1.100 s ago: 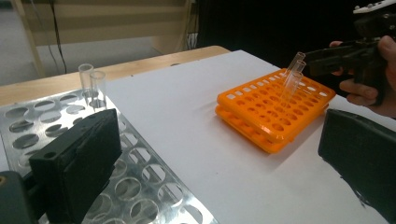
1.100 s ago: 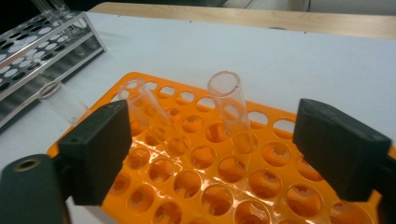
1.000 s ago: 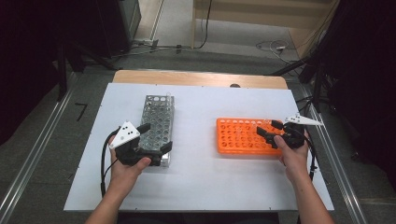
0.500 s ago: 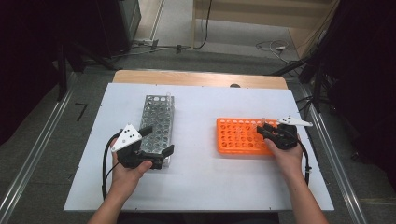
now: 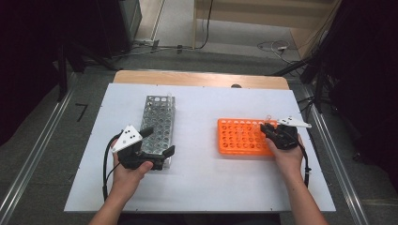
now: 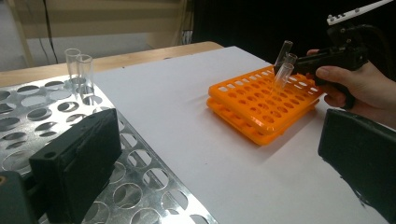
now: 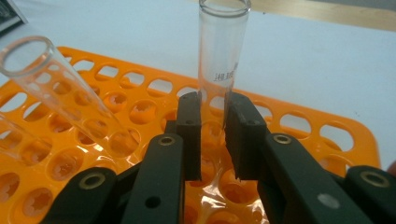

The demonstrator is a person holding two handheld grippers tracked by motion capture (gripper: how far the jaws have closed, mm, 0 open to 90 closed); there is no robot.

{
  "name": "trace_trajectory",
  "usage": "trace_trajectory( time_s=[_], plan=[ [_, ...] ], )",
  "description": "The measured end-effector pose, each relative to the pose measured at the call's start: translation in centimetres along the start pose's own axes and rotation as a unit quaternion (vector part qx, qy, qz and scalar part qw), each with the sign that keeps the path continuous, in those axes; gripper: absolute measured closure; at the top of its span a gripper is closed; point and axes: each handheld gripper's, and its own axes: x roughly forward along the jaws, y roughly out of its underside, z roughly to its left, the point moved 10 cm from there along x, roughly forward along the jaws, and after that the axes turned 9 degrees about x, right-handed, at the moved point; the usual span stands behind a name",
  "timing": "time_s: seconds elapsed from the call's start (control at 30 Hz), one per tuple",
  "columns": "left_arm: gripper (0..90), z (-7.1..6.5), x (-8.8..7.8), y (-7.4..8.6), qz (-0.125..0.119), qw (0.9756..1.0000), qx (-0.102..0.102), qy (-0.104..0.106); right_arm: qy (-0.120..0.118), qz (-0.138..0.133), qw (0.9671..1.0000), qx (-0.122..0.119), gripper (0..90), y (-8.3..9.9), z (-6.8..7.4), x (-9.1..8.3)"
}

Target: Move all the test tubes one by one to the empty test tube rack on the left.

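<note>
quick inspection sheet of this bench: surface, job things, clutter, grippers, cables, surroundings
surface: white table top, wooden strip along its far edge.
job's things: orange rack at the right with clear tubes; one glass tube upright in the right gripper's jaws, a leaning tube beside it. Metal rack at the left, two tubes at its far end.
clutter: nothing seen.
grippers: right gripper shut on the glass tube, jaws having just closed; left gripper open, its jaws astride the metal rack's near end.
cables: black cable loops from the left gripper; floor cables beyond the table.
surroundings: grey floor, dark equipment at both sides.
</note>
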Motion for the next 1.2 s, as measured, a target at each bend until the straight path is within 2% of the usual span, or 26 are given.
trace_trajectory(
  time_s=[0.07,0.27,0.5,0.8,0.9,1.03,1.2],
  plan=[
    [0.0,-0.1,0.0,0.0,0.001,1.0000,0.002,0.001,-0.006,-0.015,0.9999,0.002,74.1,-0.6,0.1,-0.7],
    [0.0,-0.5,0.1,0.0,0.004,0.9999,0.007,0.008,-0.022,-0.038,0.9990,0.006,74.1,-1.7,0.3,-2.3],
    [0.0,-0.8,0.1,-0.2,0.003,0.9999,0.008,0.012,-0.054,-0.061,0.9967,-0.002,74.1,-3.4,1.6,-4.7],
    [0.0,-1.4,0.2,-0.6,0.000,0.9997,0.014,0.019,-0.101,-0.064,0.9925,-0.025,74.1,-4.4,5.0,-6.8],
    [0.0,-1.6,0.3,-0.8,-0.003,0.9996,0.015,0.022,-0.117,-0.060,0.9909,-0.032,74.1,-4.3,6.3,-7.1],
    [0.0,-1.8,0.3,-0.8,-0.002,0.9995,0.017,0.026,-0.125,-0.057,0.9895,-0.045,74.1,-4.2,7.6,-7.3],
    [0.0,-2.1,0.4,-1.0,-0.003,0.9994,0.017,0.029,-0.147,-0.045,0.9861,-0.061,74.1,-3.6,9.8,-7.3]
  ],
)
